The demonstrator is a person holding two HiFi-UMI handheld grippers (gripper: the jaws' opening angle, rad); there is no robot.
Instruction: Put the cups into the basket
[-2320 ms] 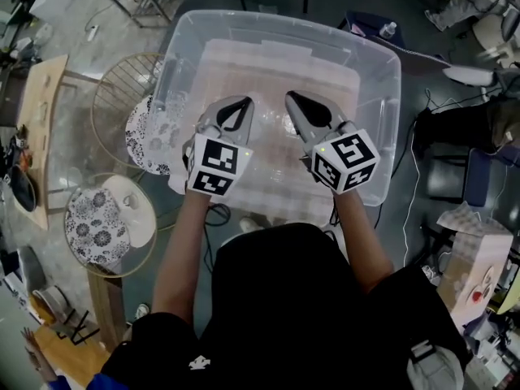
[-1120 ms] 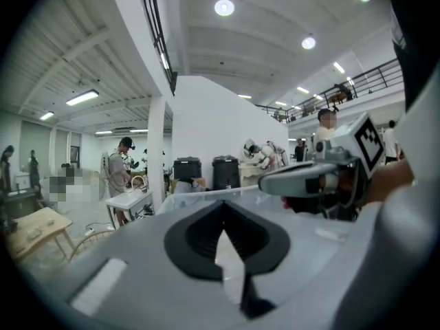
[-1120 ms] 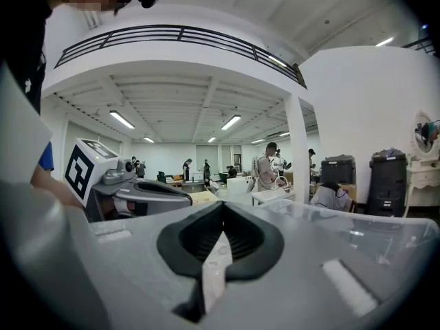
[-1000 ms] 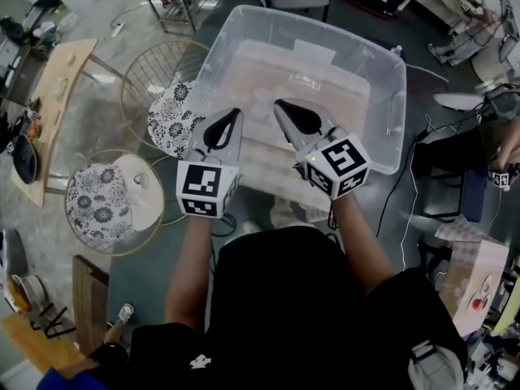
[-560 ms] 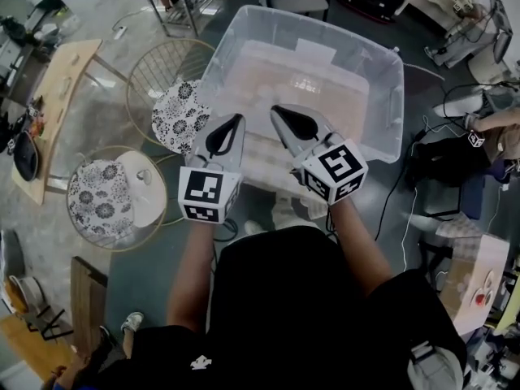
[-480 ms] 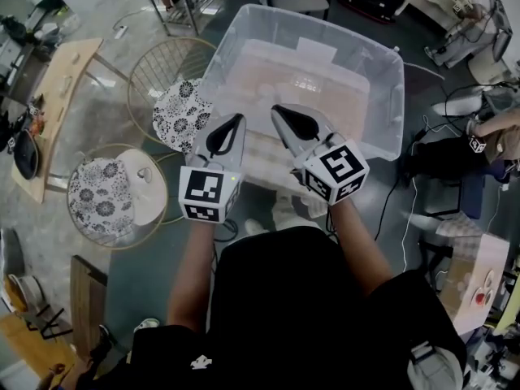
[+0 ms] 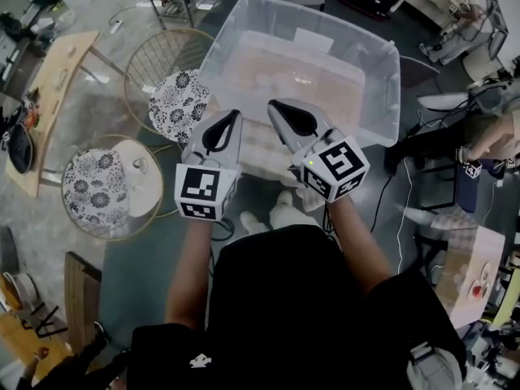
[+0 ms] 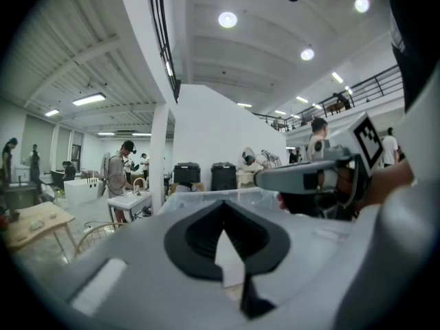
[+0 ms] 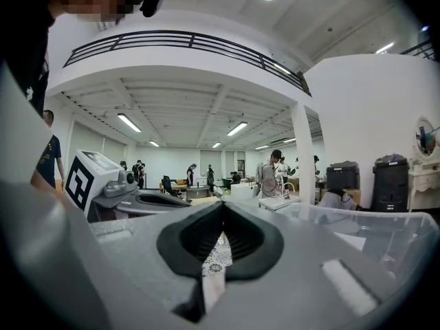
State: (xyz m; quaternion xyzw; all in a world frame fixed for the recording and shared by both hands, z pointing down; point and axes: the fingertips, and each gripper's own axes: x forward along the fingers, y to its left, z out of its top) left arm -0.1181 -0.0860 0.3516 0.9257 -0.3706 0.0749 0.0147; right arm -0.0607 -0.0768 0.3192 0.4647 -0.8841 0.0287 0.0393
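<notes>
- The left gripper and right gripper are held side by side over the bin's near edge, pointing roughly level. On each, the fingers are closed tip to tip and nothing is held.
- The cups cannot be made out for certain. Pale round shapes show faintly in the bin's far half. A small thing in the near basket is too small to be named.
- The far basket stands just left of the bin.
- The step is judged an empty-handed pass, which fits either a reach for a cup or a moment just after one was dropped. Any cup left in the bin would need the fingers opened and the gripper tipped down.
- The bin's inside and both baskets are shown only by the head view.
- Floral cloth shows through the finger gap only in the right gripper view. The left gripper view shows the other gripper alongside.
</notes>
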